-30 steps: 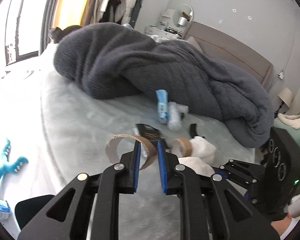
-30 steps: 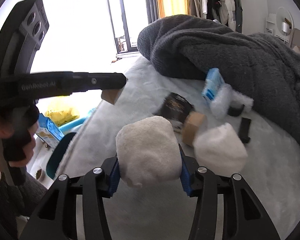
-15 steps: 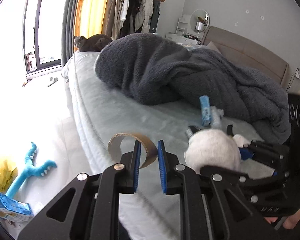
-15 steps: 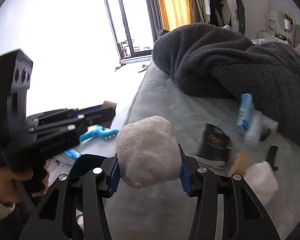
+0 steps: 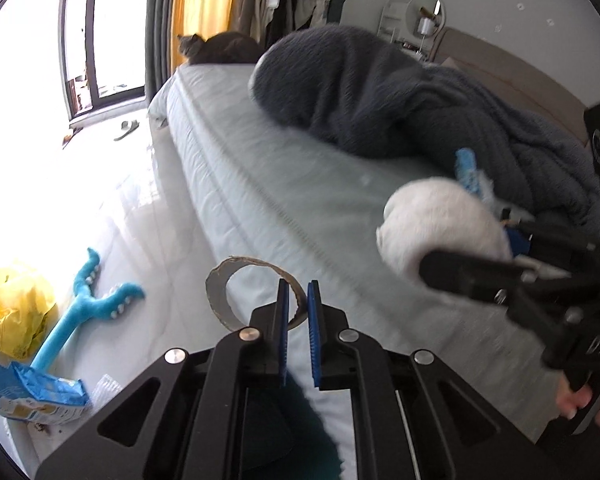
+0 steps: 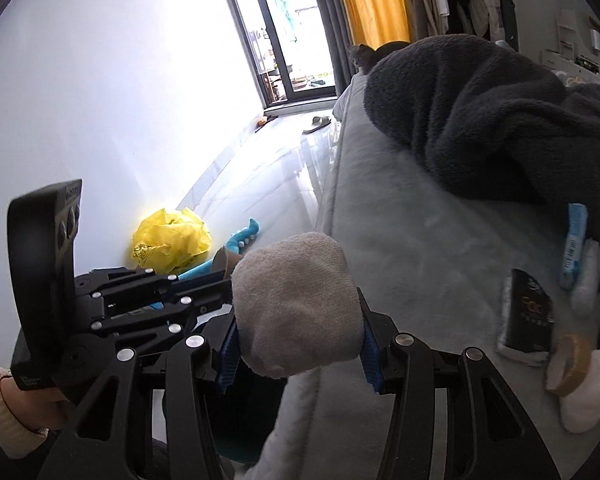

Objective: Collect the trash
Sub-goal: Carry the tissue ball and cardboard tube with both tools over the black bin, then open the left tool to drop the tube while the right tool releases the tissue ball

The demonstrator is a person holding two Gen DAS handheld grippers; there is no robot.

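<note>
My left gripper [image 5: 297, 296] is shut on a brown cardboard ring [image 5: 228, 292] and holds it past the bed's edge, above a dark teal bin [image 5: 284, 432]. My right gripper [image 6: 296, 316] is shut on a white paper wad [image 6: 296, 304], which also shows in the left wrist view [image 5: 440, 228], just right of the left gripper [image 6: 156, 300]. On the bed [image 6: 420, 240] remain a black packet [image 6: 528, 316], a blue wrapper [image 6: 574, 244], a tape roll [image 6: 572, 364] and another white wad [image 6: 588, 396].
A dark grey blanket [image 5: 380, 92] is heaped on the bed, with a cat [image 5: 216, 46] at its far end. On the floor lie a yellow bag [image 5: 16, 308], a blue toy [image 5: 80, 308] and a blue packet [image 5: 32, 392]. A slipper [image 6: 318, 122] lies near the window.
Both grippers have moved left off the bed with their loads, toward the floor side. The bin now shows below the left gripper's fingers.
</note>
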